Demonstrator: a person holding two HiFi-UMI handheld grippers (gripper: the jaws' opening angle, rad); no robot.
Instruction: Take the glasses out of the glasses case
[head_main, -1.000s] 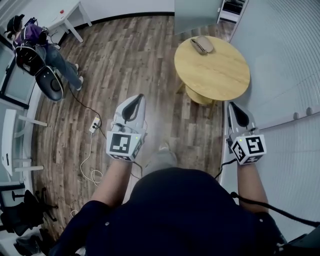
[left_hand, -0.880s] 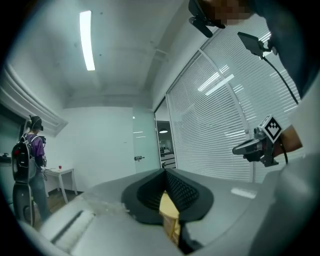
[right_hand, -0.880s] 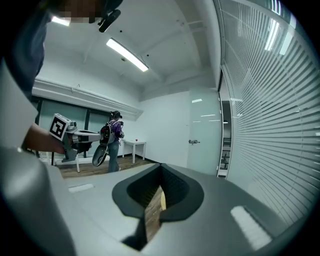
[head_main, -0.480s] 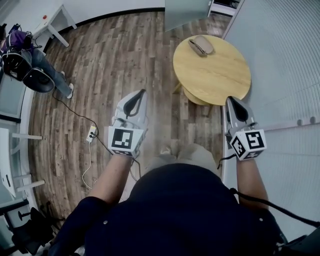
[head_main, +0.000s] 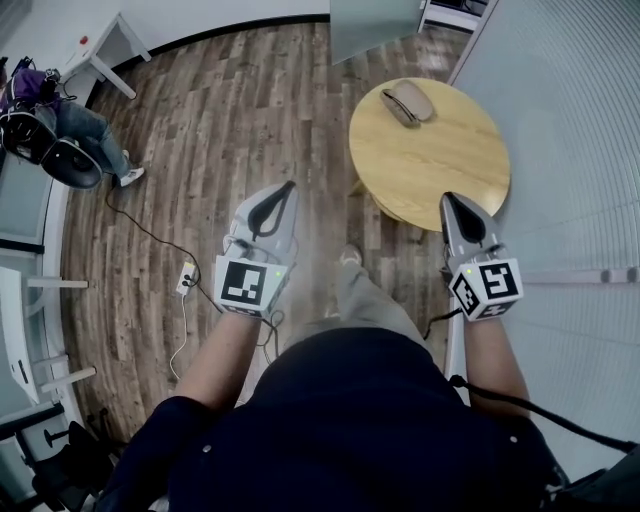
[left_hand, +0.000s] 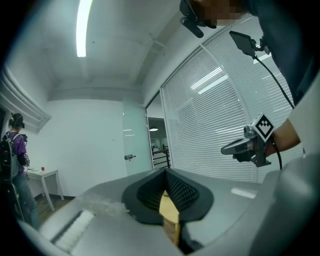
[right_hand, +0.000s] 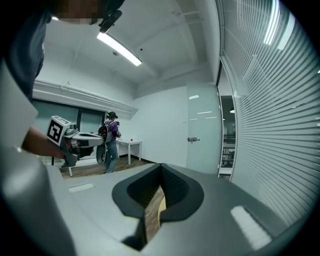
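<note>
- Wooden floor (head_main: 250, 110) is lying open ahead and to the left; a cable with a power strip (head_main: 187, 278) is trailing across it at the left.
- Slatted wall (head_main: 570, 130) is running along the right side.
- Round table (head_main: 440, 165) is standing just beside that wall, with bare top towards its near edge.
- Left gripper (head_main: 287, 187) is hanging over bare floor, jaws pressed together on nothing.
- Right gripper (head_main: 447, 198) is pointing at the table's near edge, jaws likewise together and empty.
- Glasses case (head_main: 405, 102) is lying near the table's far edge, well apart from both grippers.
</note>
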